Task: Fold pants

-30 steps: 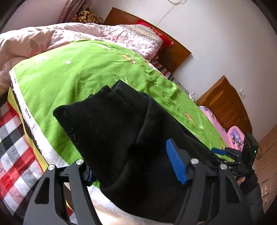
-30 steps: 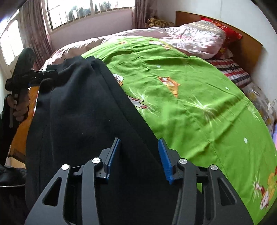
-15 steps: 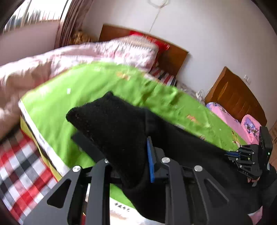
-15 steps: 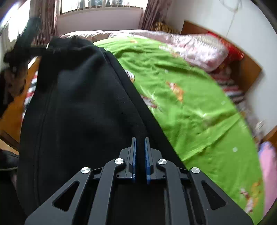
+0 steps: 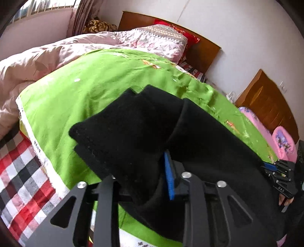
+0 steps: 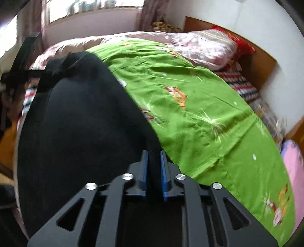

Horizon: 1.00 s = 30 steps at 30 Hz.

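Black pants lie lengthwise along the near edge of a green sheet on the bed. My left gripper is at one end of them. A thick fold fills its jaws and covers the left finger, and only the right blue pad shows. Those jaws are opening. At the other end of the pants, my right gripper has a dark ridge of fabric between its blue pads, and its jaws are opening too. Each view shows the other gripper at the pants' far end: the right gripper and the left gripper.
A pink quilt and pillows are piled at the head of the bed by a wooden headboard. A red checked sheet hangs below the green one. A second bed with pink bedding stands to the right. The window is behind.
A second ago both grippers stood wide open over the pants. Both then closed on the fabric and pulled it. Now the gaps are slightly wider and the left hand has swung back.
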Tool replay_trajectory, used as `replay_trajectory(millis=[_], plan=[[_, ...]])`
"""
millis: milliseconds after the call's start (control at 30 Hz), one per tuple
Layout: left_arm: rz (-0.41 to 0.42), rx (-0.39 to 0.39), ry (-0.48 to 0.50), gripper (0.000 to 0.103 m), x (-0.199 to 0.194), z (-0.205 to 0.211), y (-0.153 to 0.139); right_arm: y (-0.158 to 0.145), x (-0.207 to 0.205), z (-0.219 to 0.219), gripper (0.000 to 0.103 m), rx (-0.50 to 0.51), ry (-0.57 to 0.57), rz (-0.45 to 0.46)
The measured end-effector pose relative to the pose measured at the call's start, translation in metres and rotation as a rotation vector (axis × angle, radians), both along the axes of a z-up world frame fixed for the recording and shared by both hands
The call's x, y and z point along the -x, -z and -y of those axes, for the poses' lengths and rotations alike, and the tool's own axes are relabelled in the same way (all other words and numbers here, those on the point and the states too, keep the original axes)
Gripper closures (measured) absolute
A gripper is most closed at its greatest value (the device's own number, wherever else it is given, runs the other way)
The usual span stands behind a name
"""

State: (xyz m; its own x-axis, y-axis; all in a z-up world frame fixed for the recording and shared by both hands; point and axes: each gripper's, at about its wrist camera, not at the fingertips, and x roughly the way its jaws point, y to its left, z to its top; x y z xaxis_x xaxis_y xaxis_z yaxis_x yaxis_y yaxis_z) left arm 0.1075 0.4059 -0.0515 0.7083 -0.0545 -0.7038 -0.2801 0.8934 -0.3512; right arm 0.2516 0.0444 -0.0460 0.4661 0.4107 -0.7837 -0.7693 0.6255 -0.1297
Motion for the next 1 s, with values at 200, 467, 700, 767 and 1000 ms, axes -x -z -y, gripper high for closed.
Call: replay_trajectory(millis=[200,467,700,767,1000], plan=[[0.063,0.009,-0.114,0.031,0.026,-0.033,-0.024,-0.018,0.015,0.013,0.044,-0.081,0.055,0.001],[0.18,-0.044,-0.012,0.03,0.051,-0.008,-0.068,-0.033,0.088,0.01,0.038,-0.147,0.002,-0.005],[0.045,-0.13,0.149,0.03,0.006,0.057,-0.015,-0.008,0.109,0.042,0.035,-0.104,0.098,-0.086],[0.033,-0.181,0.145,0.024,0.0,0.064,-0.004,0.01,0.115,0.058,0.034,-0.035,0.13,-0.094],[0.051,-0.297,0.173,0.023,0.021,0.109,-0.038,-0.005,0.147,0.118,0.023,-0.122,0.268,-0.075]])
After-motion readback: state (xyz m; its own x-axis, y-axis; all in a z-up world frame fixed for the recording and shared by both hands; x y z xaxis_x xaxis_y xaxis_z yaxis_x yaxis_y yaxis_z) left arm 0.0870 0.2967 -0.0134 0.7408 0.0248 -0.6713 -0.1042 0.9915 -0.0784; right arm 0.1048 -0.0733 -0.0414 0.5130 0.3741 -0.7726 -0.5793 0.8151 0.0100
